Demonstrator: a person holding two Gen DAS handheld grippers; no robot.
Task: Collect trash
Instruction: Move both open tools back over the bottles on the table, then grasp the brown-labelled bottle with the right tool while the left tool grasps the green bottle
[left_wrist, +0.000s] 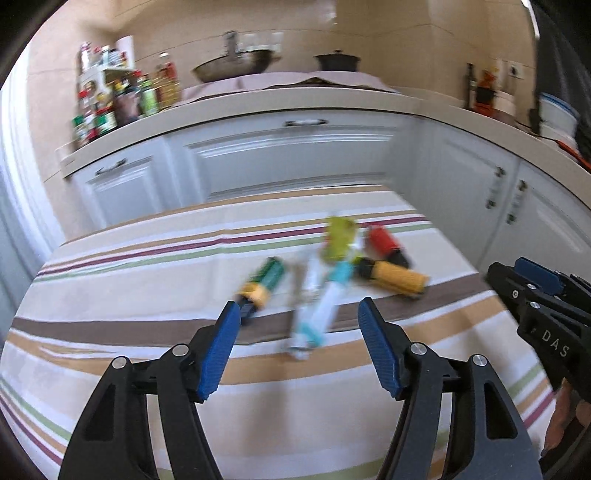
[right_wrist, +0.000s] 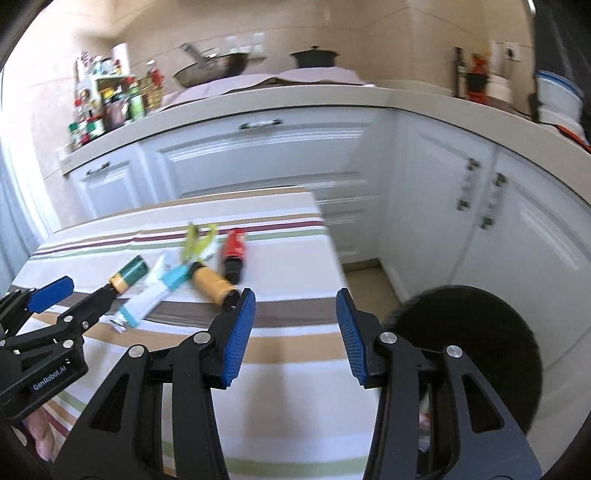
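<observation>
Several pieces of trash lie on a striped tablecloth (left_wrist: 110, 295): a green and yellow tube (left_wrist: 264, 282), a white and cyan wrapper (left_wrist: 319, 306), a yellow-green wrapper (left_wrist: 338, 238), a yellow tube with a black cap (left_wrist: 393, 277) and a red tube (left_wrist: 382, 242). My left gripper (left_wrist: 295, 314) is open and empty, just short of the white wrapper. My right gripper (right_wrist: 295, 301) is open and empty above the table's right part, right of the yellow tube (right_wrist: 212, 284). A black bin (right_wrist: 472, 347) stands on the floor right of the table.
White kitchen cabinets (left_wrist: 295, 155) stand behind the table, with a worktop carrying bottles (left_wrist: 110, 99), a wok (left_wrist: 236, 66) and a black pot (left_wrist: 336, 61). The right gripper shows at the right edge of the left wrist view (left_wrist: 539, 291). The left gripper shows at the left in the right wrist view (right_wrist: 74, 295).
</observation>
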